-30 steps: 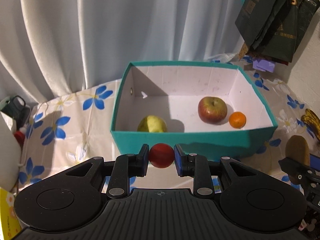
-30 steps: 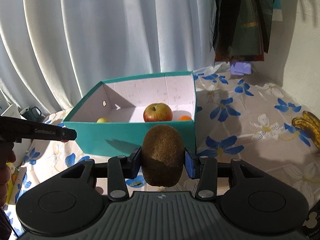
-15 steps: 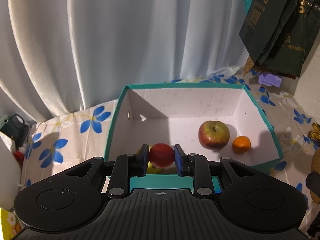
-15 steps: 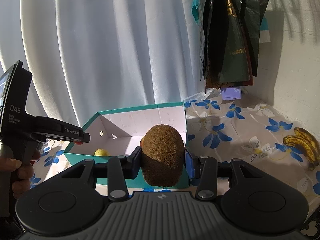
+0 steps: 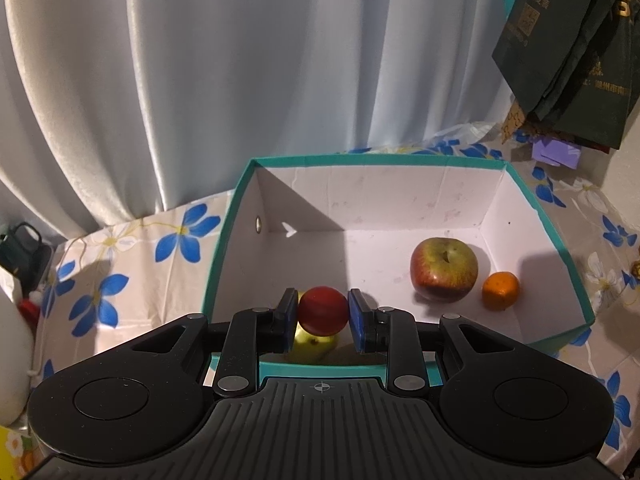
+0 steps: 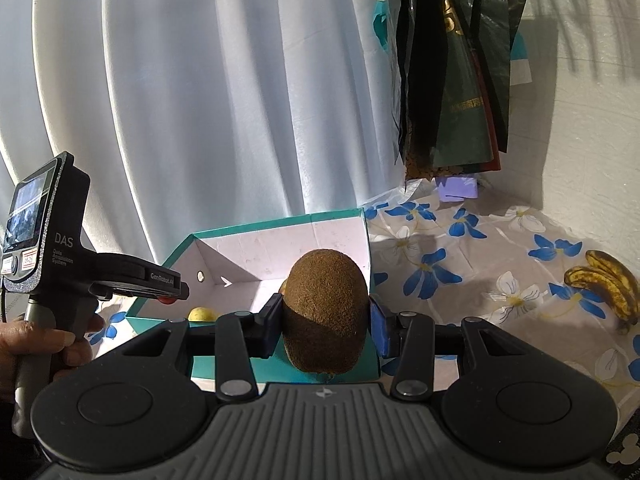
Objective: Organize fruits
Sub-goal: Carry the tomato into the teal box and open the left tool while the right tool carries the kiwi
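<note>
My left gripper [image 5: 323,316] is shut on a small red fruit [image 5: 323,311] and holds it over the near left part of the open teal box [image 5: 224,240]. Inside the box lie a red-green apple [image 5: 444,269], a small orange [image 5: 500,291] and a yellow-green fruit [image 5: 312,346] just under the red fruit. My right gripper [image 6: 326,320] is shut on a brown kiwi [image 6: 325,312], held above the box's near right corner [image 6: 366,236]. The left gripper [image 6: 132,278] shows from the side in the right wrist view.
Bananas [image 6: 608,284] lie on the flowered tablecloth [image 6: 460,264] at the right. Dark bags [image 6: 452,80] hang on the wall above a purple item [image 6: 458,188]. A white curtain [image 5: 240,80] stands behind the box. A white bottle [image 5: 12,352] stands at the far left.
Both grippers have risen and moved forward toward the box. The red fruit now hangs over the box's inside; the kiwi is over its near right corner.
</note>
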Motion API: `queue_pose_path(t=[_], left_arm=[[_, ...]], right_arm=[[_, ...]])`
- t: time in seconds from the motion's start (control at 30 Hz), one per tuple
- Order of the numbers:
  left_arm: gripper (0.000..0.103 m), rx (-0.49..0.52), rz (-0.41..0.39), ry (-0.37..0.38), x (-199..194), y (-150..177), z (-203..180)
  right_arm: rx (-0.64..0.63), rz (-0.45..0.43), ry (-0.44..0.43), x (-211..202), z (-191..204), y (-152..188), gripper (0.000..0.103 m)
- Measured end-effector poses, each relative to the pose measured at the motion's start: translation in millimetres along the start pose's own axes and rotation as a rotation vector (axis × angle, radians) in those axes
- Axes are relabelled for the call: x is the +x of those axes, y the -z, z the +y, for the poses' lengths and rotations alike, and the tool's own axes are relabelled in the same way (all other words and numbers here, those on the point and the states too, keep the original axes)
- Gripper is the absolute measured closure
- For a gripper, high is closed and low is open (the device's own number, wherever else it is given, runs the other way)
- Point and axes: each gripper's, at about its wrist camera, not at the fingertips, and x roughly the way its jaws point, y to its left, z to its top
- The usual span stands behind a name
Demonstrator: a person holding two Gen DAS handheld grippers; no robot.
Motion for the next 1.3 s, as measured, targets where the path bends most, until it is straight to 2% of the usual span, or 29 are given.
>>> queue_pose_path(t=[1.3], left_arm=[[0.073, 0.012, 0.048, 0.016, 49, 2, -9]], right_arm=[[0.007, -0.002, 0.012, 9, 0, -2, 0.06]])
